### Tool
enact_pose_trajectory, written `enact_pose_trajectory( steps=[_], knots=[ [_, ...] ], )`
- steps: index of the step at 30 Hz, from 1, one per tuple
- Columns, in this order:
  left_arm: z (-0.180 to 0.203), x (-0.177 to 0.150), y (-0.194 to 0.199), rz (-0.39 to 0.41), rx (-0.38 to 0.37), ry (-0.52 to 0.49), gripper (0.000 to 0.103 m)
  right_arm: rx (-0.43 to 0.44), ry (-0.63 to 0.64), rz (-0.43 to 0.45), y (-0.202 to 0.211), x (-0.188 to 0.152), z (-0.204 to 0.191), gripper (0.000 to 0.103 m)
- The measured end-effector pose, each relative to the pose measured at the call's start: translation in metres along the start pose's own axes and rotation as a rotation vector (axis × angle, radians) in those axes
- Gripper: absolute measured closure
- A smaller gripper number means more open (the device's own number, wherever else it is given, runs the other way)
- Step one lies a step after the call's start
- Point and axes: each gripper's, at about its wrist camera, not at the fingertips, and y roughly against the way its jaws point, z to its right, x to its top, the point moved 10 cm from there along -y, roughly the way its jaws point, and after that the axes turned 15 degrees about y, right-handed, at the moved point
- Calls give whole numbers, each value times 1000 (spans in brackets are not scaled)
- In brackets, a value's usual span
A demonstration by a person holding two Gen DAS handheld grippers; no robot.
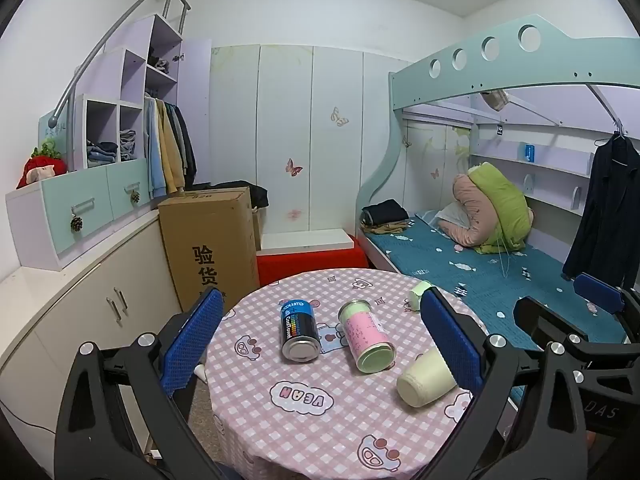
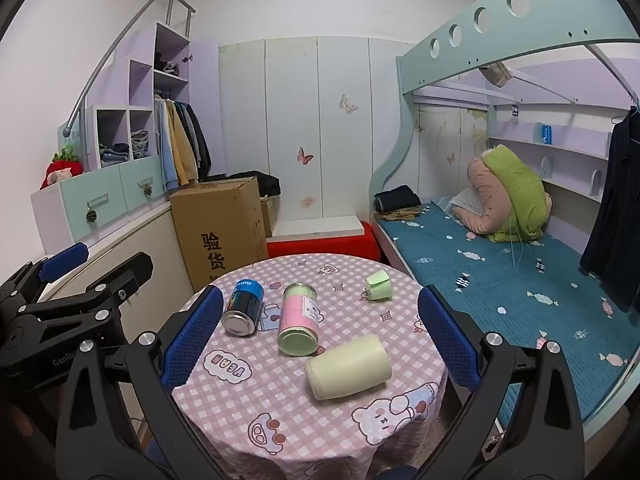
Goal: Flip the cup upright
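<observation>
1. The cup (image 2: 347, 366), pale yellow-cream, lies on its side near the front right of the round desk (image 2: 256, 408). In the right wrist view its closed base points front-left; its mouth faces away to the right and cannot be seen.
2. Both tools hover short of the desk with nothing between their pads. The right hand-held gripper (image 2: 320, 336) has its jaws spread wide and the cup lies roughly between their lines of sight. The left hand-held gripper (image 1: 322, 338) is equally wide, with the cup (image 1: 426, 378) beside its right pad.
3. To do the step well, I would bring the right tool down over the middle of the cup's body, jaws across its width, not along its length. Close gently, since a thin-walled cup may squash or squirt out. Then rotate the wrist so the base swings down and set it flat before letting go.
4. The pink-and-green canister (image 2: 300, 322) lies just beside the cup, so the far jaw has little room; nudging it could roll it. The blue-topped can (image 2: 243, 307) lies further left, and a small green cup (image 2: 378, 285) lies tipped near the far edge.
5. Hard to tell: whether cup and canister actually touch, what the cup is made of, and whether it holds anything. The left view cuts the cup's far end behind a pad.
</observation>
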Motion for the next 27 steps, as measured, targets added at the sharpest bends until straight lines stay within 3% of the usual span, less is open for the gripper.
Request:
enact_pose_trajectory(
  steps=[27],
  knots=[
    [0,0,0,-6,0,-2,8,0,0,-5,2,0,0,5]
  ],
)
